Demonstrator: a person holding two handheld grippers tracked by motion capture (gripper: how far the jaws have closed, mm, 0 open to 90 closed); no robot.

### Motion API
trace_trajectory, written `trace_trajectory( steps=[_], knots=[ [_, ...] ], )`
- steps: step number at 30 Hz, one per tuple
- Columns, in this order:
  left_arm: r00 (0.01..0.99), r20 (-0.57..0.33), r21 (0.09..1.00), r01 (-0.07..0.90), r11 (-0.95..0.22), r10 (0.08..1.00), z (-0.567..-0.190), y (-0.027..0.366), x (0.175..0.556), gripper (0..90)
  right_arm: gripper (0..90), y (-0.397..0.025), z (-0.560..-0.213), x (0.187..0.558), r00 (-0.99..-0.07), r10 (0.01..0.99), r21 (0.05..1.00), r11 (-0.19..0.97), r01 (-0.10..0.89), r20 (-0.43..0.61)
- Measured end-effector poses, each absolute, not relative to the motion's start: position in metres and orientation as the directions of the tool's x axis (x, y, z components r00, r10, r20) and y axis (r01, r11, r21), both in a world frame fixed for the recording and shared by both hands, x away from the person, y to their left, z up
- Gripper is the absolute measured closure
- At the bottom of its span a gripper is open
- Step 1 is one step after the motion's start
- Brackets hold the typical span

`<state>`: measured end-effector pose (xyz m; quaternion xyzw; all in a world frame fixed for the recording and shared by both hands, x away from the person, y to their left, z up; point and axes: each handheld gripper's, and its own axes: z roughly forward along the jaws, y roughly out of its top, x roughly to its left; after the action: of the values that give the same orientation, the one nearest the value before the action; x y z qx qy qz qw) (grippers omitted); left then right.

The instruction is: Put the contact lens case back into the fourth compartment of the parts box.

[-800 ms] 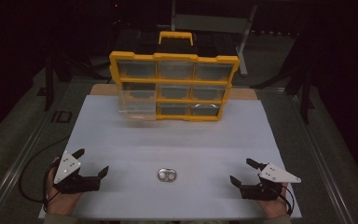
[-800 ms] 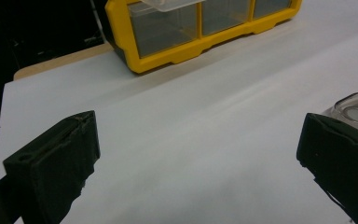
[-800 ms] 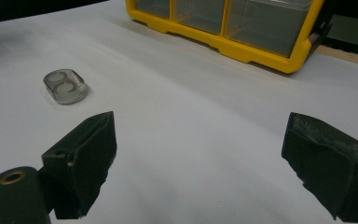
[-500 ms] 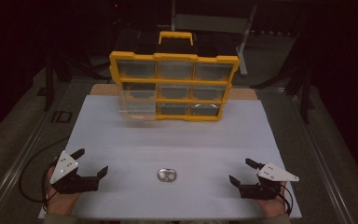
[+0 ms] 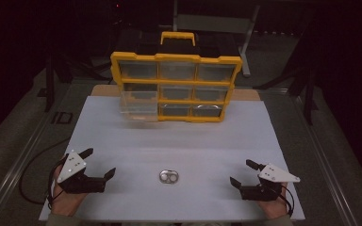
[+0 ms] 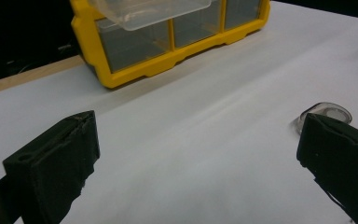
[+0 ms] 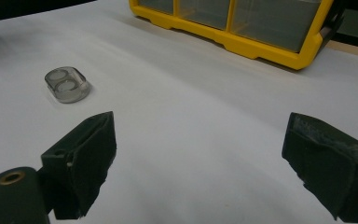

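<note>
A small clear oval case (image 5: 169, 176) holding two round pieces lies on the white table (image 5: 179, 141) near the front middle. It also appears in the left gripper view (image 6: 325, 113) and the right gripper view (image 7: 67, 84). My left gripper (image 5: 98, 164) rests open at the front left, well left of the case. My right gripper (image 5: 242, 173) rests open at the front right, equally apart from it. A yellow drawer organizer (image 5: 175, 85) stands at the back, with one clear drawer (image 5: 138, 107) pulled out at its lower left.
The organizer's pulled-out drawer (image 6: 154, 10) overhangs the table. A wooden board edge (image 5: 245, 94) shows behind the white sheet. Dark metal frame parts (image 5: 306, 89) stand off the table at the back and sides.
My left gripper has edged slightly toward the front. The right gripper, the case and the organizer stay where they were.
</note>
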<state>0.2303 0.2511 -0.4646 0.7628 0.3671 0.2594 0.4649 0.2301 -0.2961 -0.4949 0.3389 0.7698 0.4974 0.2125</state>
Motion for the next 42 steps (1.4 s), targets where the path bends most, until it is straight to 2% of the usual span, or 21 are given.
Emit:
trace_trajectory(
  steps=[20, 42],
  knots=[
    [0.662, 0.095, 0.882, 0.290, -0.371, 0.744, -0.454, 0.229, 0.244, 0.1, 9.4, -0.297, -0.496, 0.232, -0.671, 0.741, 0.911, 0.265, 0.315, 0.017],
    [0.763, 0.144, 0.840, 0.243, -0.485, 0.631, -0.443, 0.198, 0.261, 0.1, 9.5, -0.297, -0.496, 0.232, -0.668, 0.744, 0.907, 0.263, 0.328, 0.025]
  ],
)
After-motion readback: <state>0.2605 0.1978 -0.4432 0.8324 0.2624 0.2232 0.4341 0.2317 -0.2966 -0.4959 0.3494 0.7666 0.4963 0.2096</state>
